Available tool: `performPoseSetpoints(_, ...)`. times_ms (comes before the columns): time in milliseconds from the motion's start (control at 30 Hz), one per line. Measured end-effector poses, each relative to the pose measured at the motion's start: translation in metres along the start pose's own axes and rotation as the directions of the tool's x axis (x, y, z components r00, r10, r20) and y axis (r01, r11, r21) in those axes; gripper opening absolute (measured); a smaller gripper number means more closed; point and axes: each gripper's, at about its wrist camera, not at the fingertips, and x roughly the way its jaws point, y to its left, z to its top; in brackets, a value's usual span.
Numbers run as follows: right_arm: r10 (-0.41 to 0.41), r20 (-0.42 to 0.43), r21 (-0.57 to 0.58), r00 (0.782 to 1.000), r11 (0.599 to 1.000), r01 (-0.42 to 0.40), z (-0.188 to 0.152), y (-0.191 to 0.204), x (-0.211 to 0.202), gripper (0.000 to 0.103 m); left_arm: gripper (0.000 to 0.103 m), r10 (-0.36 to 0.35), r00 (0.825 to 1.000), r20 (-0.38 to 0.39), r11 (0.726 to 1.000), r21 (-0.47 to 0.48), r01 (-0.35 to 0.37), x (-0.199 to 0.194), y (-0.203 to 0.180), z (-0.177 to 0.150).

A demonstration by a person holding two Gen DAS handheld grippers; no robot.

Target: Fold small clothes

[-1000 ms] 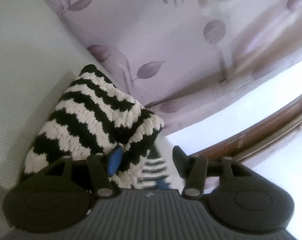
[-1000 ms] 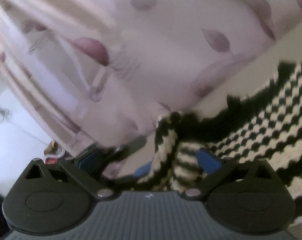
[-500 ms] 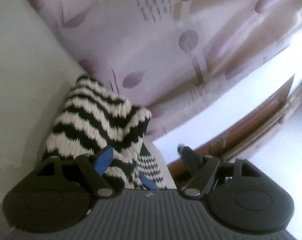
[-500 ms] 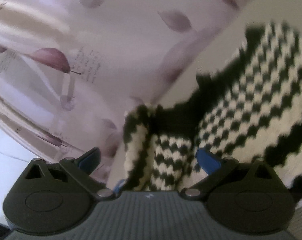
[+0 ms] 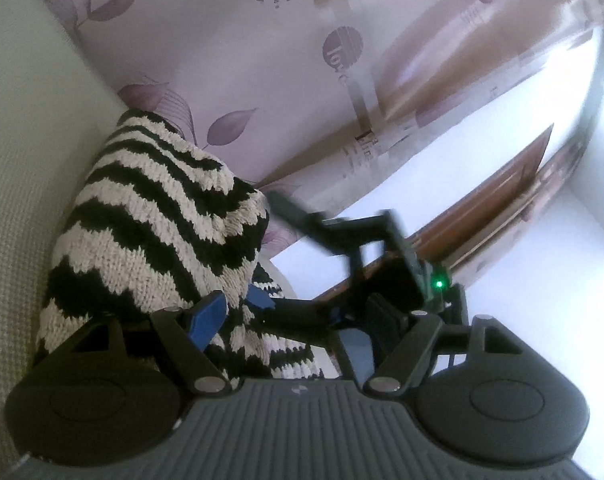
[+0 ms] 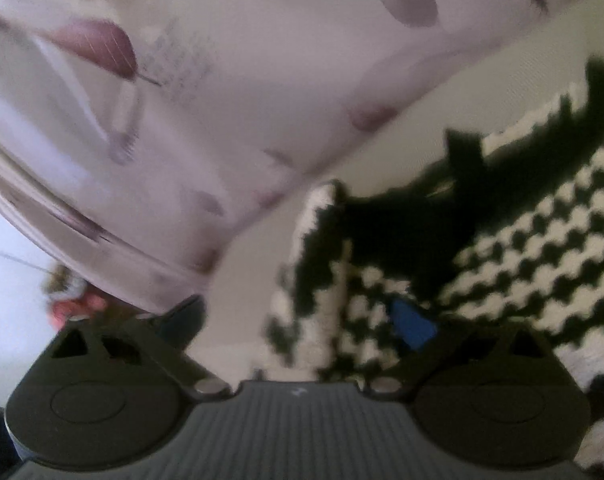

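A black-and-white zigzag knit garment [image 5: 154,232] lies folded over on a pale woven surface [image 5: 18,184]. My left gripper [image 5: 282,320] is open, its left blue pad beside the knit's folded edge. The right gripper's black frame [image 5: 358,248] shows just beyond it in the left wrist view. In the blurred right wrist view the same knit [image 6: 522,248] fills the right side. My right gripper [image 6: 302,320] is open, with a raised fold of the knit between its fingers.
A lilac curtain with leaf prints [image 5: 286,60] hangs close behind the garment. A brown wooden frame [image 5: 502,200] and bright white area lie to the right. The curtain [image 6: 222,80] also fills the upper right wrist view.
The right gripper has come into the left wrist view, close beyond the left gripper. Both cameras have shifted relative to the knit. Both grippers stay open.
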Motion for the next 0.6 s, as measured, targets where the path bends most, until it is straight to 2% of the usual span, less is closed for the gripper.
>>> performPoseSetpoints(67, -0.033, 0.008, -0.007, 0.999, 0.999, 0.033, 0.0, 0.0, -0.001, 0.087, 0.075, 0.0, 1.0, 0.004, 1.0, 0.004, 0.0, -0.003, 0.0, -0.002)
performPoseSetpoints(167, -0.022, 0.056, 0.031, 0.998, 0.999, 0.021, -0.003, -0.005, -0.016, 0.088, 0.075, -0.002, 1.0, 0.01, 1.0, -0.004, 0.002, -0.003, 0.001, -0.002)
performPoseSetpoints(300, 0.0, 0.034, 0.089, 0.999, 0.996, -0.003, -0.003, -0.019, -0.017, 0.088, 0.077, 0.004, 1.0, 0.009, 1.0, 0.014, -0.004, -0.003, -0.002, -0.003)
performPoseSetpoints(400, -0.028, -0.02, 0.055, 0.999, 0.998, 0.029, -0.006, -0.014, -0.005, 0.088, 0.077, 0.009, 1.0, 0.007, 1.0, 0.029, -0.009, -0.003, -0.004, -0.003)
performPoseSetpoints(500, -0.073, -0.016, -0.047, 0.997, 0.996, 0.072, -0.007, 0.003, 0.005, 0.087, 0.077, 0.017, 1.0, 0.003, 0.999, 0.052, -0.017, -0.001, -0.006, -0.005)
performPoseSetpoints(567, -0.127, -0.005, -0.126, 0.992, 0.984, 0.125, -0.007, 0.014, 0.011, 0.063, 0.079, 0.025, 1.0, 0.001, 0.996, 0.081, -0.025, 0.0, -0.01, -0.007)
performPoseSetpoints(600, -0.172, 0.007, -0.176, 0.985, 0.969, 0.171, -0.007, 0.02, 0.014, 0.04, 0.079, 0.026, 1.0, 0.0, 0.995, 0.093, -0.026, 0.001, -0.011, -0.008)
